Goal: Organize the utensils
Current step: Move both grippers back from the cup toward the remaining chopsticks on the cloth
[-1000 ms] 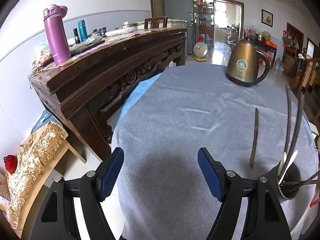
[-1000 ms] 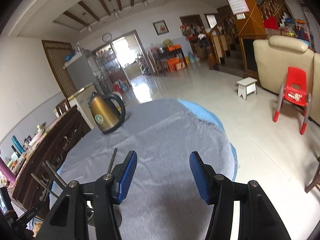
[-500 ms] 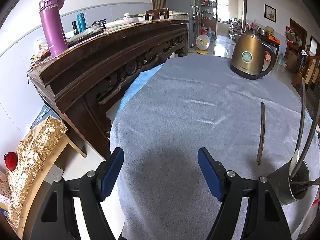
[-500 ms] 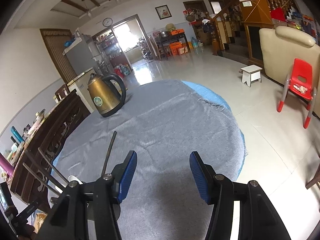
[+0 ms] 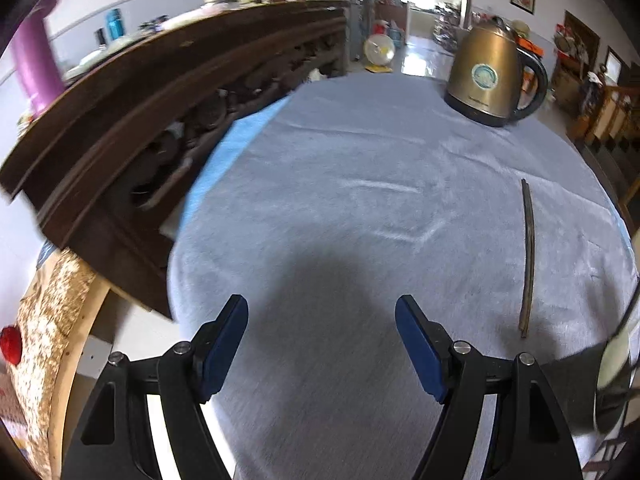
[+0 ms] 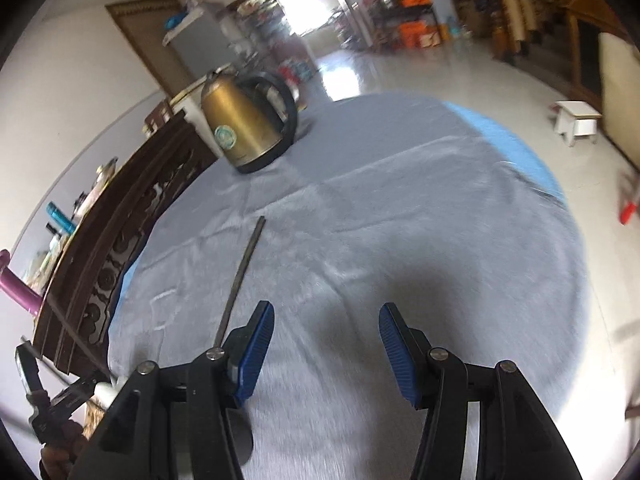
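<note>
One chopstick (image 5: 528, 258) lies alone on the grey tablecloth (image 5: 360, 208), flat, its length running away from the cameras toward the far side of the table. In the left wrist view it sits to the right of the left gripper (image 5: 321, 344), apart from the blue pads (image 5: 418, 350); in the right wrist view the same chopstick (image 6: 240, 280) lies to the left of the right gripper (image 6: 327, 354), with its near end passing behind the left finger (image 6: 256, 344), so I cannot tell whether the two touch.

Both grippers hang over the cloth with their jaws spread wide, and neither has hold of anything.

At the right edge of the left wrist view a metal cup (image 5: 612, 384) stands on the cloth, blurred and partly cut off, with a pale spoon-like shape at its rim; what else it holds cannot be made out.

Farther back a brass-coloured kettle (image 5: 490, 80) with a black handle stands upright near the far edge of the table, well apart from the chopstick. Along the left side of the table runs a dark carved wooden sideboard (image 5: 160, 120), and a purple bottle (image 5: 34, 68) stands on top of it.
</note>
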Available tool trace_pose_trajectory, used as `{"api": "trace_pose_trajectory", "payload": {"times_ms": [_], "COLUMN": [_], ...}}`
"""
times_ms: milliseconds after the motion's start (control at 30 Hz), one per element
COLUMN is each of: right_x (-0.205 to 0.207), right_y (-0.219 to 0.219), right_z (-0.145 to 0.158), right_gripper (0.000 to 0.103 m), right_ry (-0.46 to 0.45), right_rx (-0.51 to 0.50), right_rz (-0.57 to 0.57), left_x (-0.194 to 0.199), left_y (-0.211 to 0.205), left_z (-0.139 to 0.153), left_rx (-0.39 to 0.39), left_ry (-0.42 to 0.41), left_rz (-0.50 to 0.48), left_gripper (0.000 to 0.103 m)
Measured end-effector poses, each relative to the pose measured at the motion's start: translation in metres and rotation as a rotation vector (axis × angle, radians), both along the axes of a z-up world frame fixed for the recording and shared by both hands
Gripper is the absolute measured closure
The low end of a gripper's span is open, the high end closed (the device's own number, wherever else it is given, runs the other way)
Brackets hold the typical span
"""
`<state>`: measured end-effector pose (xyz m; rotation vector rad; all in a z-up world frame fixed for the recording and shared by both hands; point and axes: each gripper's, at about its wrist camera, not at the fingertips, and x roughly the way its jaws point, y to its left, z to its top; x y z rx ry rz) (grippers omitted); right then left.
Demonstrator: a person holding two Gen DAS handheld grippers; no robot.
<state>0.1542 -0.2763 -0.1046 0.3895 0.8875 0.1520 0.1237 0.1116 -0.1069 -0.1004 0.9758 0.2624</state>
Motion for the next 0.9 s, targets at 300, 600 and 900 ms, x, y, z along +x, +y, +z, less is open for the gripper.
{"api": "trace_pose_trajectory", "payload": {"times_ms": [300,600,900], "right_x": [0.104,0.133,0.141], "right_y": [0.054,0.077,0.055], "right_z": [-0.022,-0.043,-0.064], "right_gripper": [0.046,0.046,0.046], "right_ry": [0.100,0.119,0.152], "right_rx": [0.018,0.070,0.163], "right_rz": [0.153,0.177,0.145], "left_x": [0.046,0.084,0.103], "left_y": [-0.023,-0.080,-0.114], "left_z": [-0.015,-0.044,-0.048], "left_rx": [-0.016,-0.071,-0.098], "left_ry": [0.046,0.058,0.006], "left_rz": [-0.082,-0.329,-0.386], "left_gripper": [0.026,0.026,0.026]}}
